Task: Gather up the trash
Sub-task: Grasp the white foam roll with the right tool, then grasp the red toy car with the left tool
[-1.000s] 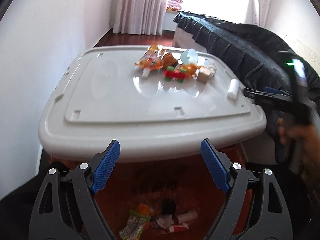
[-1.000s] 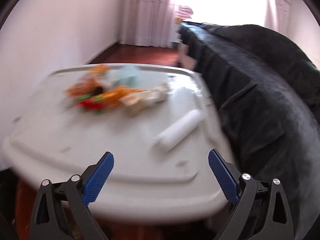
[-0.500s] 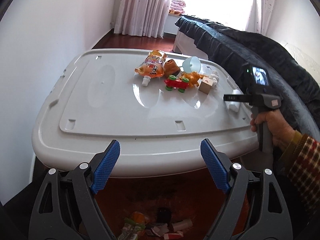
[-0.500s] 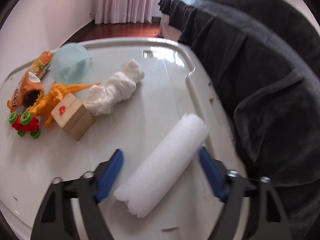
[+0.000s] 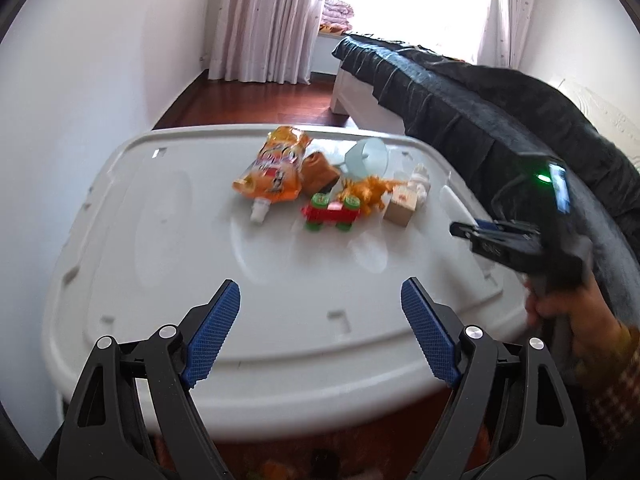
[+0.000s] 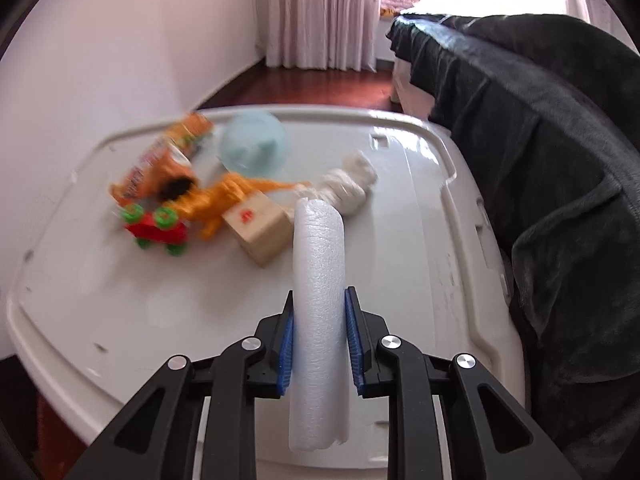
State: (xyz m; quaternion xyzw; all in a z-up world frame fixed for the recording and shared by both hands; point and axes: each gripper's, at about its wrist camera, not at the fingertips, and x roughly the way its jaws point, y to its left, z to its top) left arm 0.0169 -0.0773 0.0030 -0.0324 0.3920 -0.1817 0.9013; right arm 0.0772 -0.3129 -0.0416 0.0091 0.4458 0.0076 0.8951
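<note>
My right gripper [image 6: 320, 294] is shut on a white foam roll [image 6: 318, 264], which points forward between the blue pads above the white plastic lid [image 6: 120, 300]. In the left wrist view the right gripper [image 5: 468, 232] hangs over the lid's right side, held by a person's hand [image 5: 560, 308]. My left gripper [image 5: 320, 287] stands open and holds nothing over the lid's near edge. Farther back lie an orange snack pouch [image 5: 272, 172], a crumpled white tissue [image 6: 348, 186], a red toy car [image 5: 330, 212], an orange toy animal [image 5: 368, 190], a wooden block [image 5: 402, 206] and a pale blue cup [image 5: 366, 156].
A bed under a dark blanket [image 6: 540, 160] runs close along the lid's right side. A white wall [image 5: 80, 100] stands on the left. Red wooden floor [image 5: 260, 100] and curtains [image 5: 264, 20] lie beyond the lid.
My right gripper has shut on the foam roll and raised it off the lid. My left gripper has moved forward over the lid's near edge, still open.
</note>
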